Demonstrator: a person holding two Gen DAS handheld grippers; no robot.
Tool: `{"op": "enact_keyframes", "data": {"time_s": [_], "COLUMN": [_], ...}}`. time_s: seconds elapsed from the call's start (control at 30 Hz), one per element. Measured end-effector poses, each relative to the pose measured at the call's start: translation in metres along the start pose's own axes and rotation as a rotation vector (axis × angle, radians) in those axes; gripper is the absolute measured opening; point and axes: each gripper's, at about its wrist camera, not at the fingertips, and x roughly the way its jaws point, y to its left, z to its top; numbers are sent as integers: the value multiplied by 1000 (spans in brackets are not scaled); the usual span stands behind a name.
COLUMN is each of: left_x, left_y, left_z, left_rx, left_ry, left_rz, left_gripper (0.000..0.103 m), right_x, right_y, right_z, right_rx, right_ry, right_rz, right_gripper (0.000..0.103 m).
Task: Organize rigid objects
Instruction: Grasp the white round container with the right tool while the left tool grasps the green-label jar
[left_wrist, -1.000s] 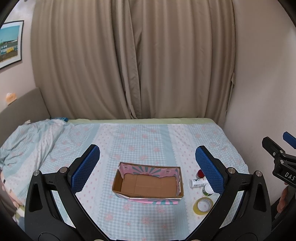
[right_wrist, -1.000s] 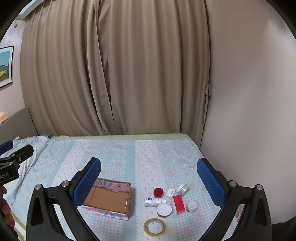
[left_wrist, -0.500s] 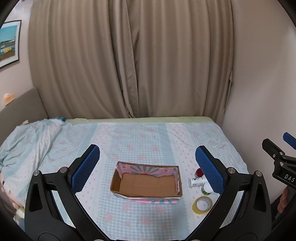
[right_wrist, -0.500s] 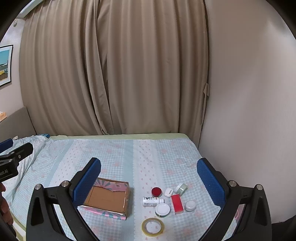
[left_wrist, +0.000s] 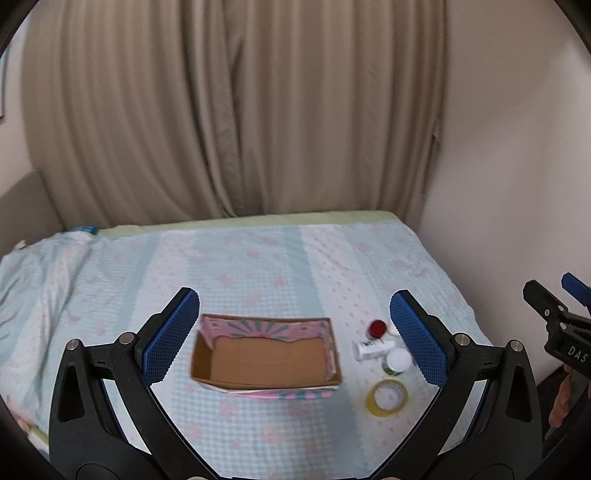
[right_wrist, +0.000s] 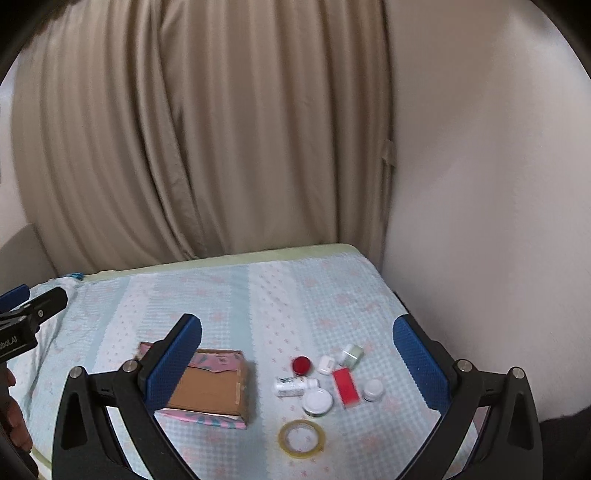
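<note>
On the bed (right_wrist: 258, 295), both views now sit slightly lower and nearer, so reaching looks underway. Left tongs (left_wrist: 295, 334) gape over the empty cardboard box (left_wrist: 264, 356); right tongs (right_wrist: 297, 358) gape above the red cap (right_wrist: 301, 365), bottle (right_wrist: 293, 386) and tape roll (right_wrist: 302, 438), with open sheet all around.

Beige curtains (left_wrist: 236, 110) hang in heavy folds across the back, a plain pale wall (right_wrist: 480, 166) to their right. Below them a bed (left_wrist: 280, 258) in pale blue sheet dotted with pink flowers; a rumpled quilt (left_wrist: 40, 273) is bunched along the bed's left edge
</note>
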Motion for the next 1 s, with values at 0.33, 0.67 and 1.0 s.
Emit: {"op": "enact_keyframes", "data": {"time_s": [0.33, 0.67, 1.0], "left_x": [87, 225, 340], "left_y": [-86, -188, -226], "left_z": [-31, -114, -206], "left_rx": [25, 121, 178], "left_ry": [157, 331, 507], "left_rz": [-99, -133, -142], "left_gripper": [103, 103, 102], "right_x": [53, 189, 308], "right_y": [-76, -158, -183], "right_z": [-19, -69, -155], "right_rx": [34, 124, 210], "right_ry": [115, 341, 586], "right_rz": [-110, -117, -138], "right_gripper": [103, 103, 103]}}
